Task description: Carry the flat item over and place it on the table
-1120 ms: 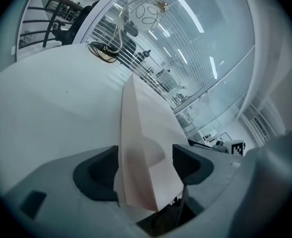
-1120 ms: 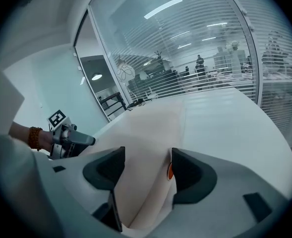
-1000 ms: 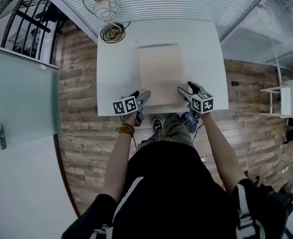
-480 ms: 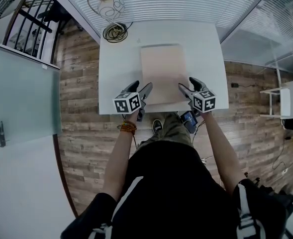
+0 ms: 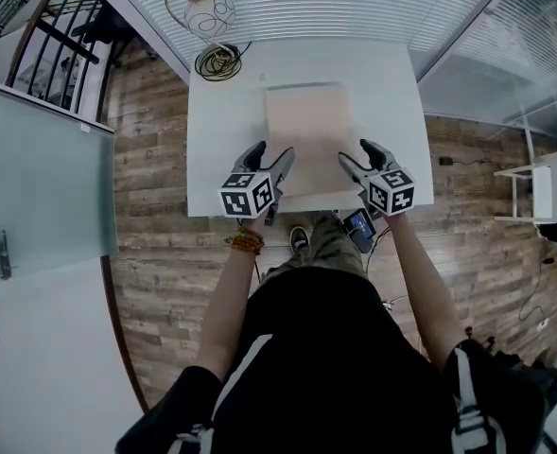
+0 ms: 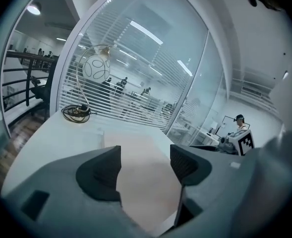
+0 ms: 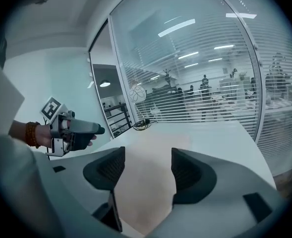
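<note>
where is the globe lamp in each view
head view: the lamp is at the top, left of centre, off the table's far left corner.
left gripper view: the lamp is upper left, tall and clear.
right gripper view: the lamp is small, just left of centre.
shared landmark: the flat board lies on the table, nearer than the lamp in every view.

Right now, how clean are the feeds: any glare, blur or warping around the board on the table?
Head view: even light, no glare; the board reads pale against the white table; fisheye bends the edges. Left gripper view: heavy barrel warp, dark corners, light strips on the glass wall. Right gripper view: same warp, board washed out.
</note>
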`<state>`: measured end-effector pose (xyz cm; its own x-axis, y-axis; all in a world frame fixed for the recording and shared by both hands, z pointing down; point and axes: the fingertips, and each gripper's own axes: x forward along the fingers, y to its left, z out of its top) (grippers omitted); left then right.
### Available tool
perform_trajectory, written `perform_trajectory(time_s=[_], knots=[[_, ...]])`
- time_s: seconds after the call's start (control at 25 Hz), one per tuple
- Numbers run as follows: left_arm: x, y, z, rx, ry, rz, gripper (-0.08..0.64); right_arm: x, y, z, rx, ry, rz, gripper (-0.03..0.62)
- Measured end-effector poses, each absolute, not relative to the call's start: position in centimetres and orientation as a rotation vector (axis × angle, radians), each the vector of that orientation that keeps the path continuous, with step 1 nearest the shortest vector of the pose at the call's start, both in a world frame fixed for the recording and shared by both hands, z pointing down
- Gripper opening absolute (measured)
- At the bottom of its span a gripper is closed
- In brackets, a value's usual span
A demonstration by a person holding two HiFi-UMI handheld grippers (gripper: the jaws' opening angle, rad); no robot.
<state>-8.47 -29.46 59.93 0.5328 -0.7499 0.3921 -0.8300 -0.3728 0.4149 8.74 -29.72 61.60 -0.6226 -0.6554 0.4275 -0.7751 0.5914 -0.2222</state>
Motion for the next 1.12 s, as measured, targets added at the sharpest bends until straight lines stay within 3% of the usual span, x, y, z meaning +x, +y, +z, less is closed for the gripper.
perform_trajectory(time_s=[1.12], knots=[[-6.2,-28.0,42.0,2.674,-1.608,0.054,0.258,2.6,-27.3,44.8,1.135,-2.768,0.063,0.274]])
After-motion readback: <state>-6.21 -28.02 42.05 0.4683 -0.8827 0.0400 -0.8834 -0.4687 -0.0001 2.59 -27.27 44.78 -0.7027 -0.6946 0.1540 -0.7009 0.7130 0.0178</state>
